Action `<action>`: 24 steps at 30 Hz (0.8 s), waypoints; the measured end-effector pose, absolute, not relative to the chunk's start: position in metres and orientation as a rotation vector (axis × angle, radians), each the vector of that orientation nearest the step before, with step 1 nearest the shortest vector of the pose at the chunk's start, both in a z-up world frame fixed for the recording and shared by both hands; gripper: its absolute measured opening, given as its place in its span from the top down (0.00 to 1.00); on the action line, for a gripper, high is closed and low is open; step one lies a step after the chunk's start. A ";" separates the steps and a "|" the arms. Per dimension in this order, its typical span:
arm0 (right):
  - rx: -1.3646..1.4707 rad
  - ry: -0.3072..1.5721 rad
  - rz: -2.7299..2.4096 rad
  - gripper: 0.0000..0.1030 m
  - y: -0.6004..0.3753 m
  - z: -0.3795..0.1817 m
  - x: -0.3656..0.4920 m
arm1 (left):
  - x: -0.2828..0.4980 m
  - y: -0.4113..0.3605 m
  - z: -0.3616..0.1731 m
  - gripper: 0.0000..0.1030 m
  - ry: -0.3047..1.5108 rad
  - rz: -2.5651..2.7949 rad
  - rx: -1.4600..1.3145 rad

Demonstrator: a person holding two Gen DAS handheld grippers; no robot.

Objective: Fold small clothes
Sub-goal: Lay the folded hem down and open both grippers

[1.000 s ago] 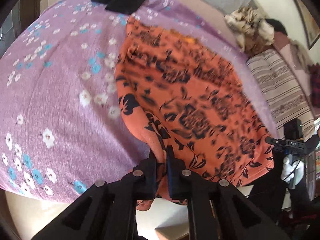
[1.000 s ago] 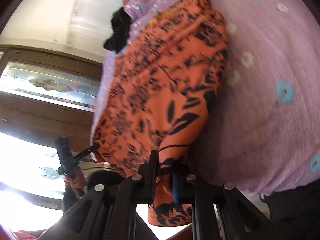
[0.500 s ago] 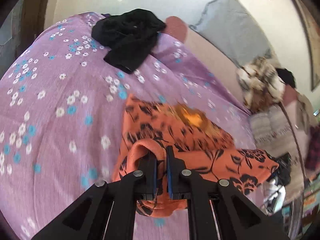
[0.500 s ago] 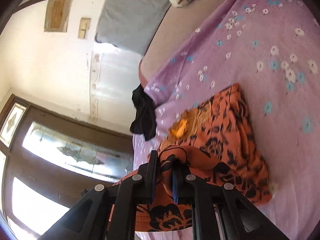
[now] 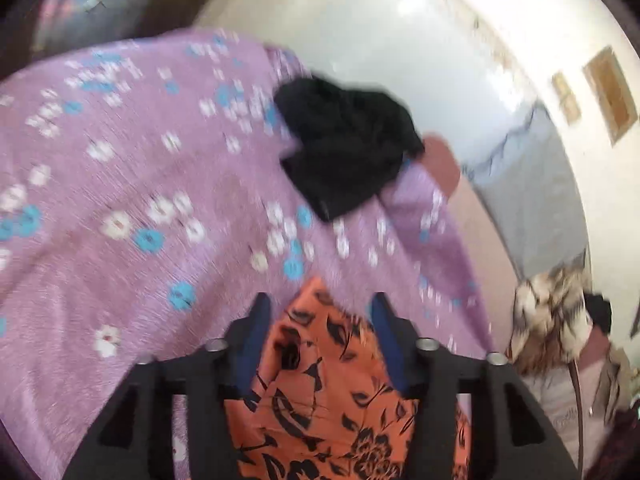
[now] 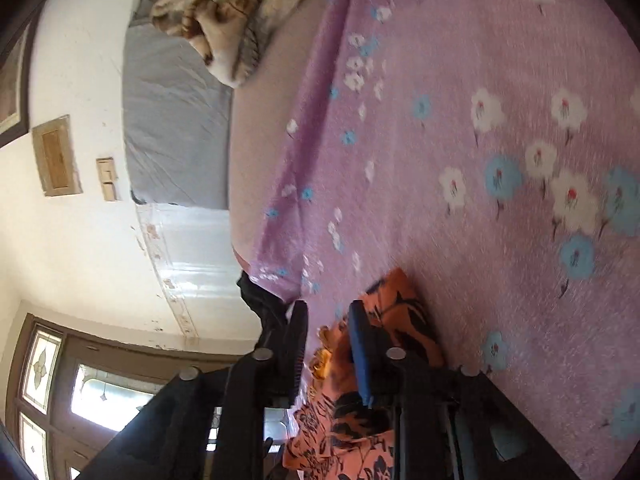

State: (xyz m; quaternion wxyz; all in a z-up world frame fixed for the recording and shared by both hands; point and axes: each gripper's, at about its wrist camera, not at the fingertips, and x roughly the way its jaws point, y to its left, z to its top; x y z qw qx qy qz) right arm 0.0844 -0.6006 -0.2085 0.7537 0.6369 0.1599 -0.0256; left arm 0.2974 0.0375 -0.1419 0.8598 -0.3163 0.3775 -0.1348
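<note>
An orange garment with black flower print (image 5: 320,380) lies folded over on the purple flowered bedsheet (image 5: 140,184). My left gripper (image 5: 320,312) is open, its fingers spread on either side of the garment's far corner. In the right wrist view the same garment (image 6: 400,312) lies under my right gripper (image 6: 328,316), which is open with the cloth between and below its fingers. Neither gripper holds the cloth.
A black garment (image 5: 344,144) lies crumpled at the far edge of the sheet; it also shows in the right wrist view (image 6: 260,300). A brown and cream blanket (image 6: 216,12) is piled near a grey pillow (image 6: 176,128). White wall and window beyond.
Both grippers carried the garment's near edge forward over the rest, folding it, then opened and let go. Both views are blurred by motion.
</note>
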 end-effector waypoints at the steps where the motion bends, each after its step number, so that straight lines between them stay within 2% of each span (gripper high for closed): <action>1: 1.336 0.355 -0.073 0.39 -0.596 -0.196 0.081 | 0.287 0.039 -0.134 0.40 0.767 -0.271 -0.656; 2: 1.266 0.378 -0.067 0.31 -0.587 -0.182 0.080 | 0.275 0.037 -0.127 0.38 0.754 -0.278 -0.644; 6: 0.955 0.599 0.015 0.33 -0.521 -0.152 0.092 | 0.227 0.001 -0.128 0.31 0.836 -0.345 -0.513; 7: 0.884 0.663 0.036 0.34 -0.501 -0.152 0.095 | 0.214 -0.012 -0.135 0.31 0.867 -0.371 -0.478; 10: 0.687 0.854 0.077 0.54 -0.444 -0.164 0.106 | 0.192 -0.053 -0.160 0.31 0.978 -0.385 -0.361; 13: 0.535 0.993 0.065 0.56 -0.406 -0.187 0.119 | 0.188 -0.080 -0.185 0.31 1.066 -0.387 -0.281; 15: 0.469 1.034 0.037 0.56 -0.395 -0.197 0.136 | 0.191 -0.088 -0.191 0.32 1.047 -0.344 -0.210; 20: 0.395 1.066 -0.047 0.55 -0.405 -0.200 0.215 | 0.212 -0.088 -0.189 0.31 1.063 -0.357 -0.256; 24: 0.394 0.934 -0.131 0.55 -0.427 -0.184 0.265 | 0.229 -0.073 -0.183 0.31 1.064 -0.351 -0.349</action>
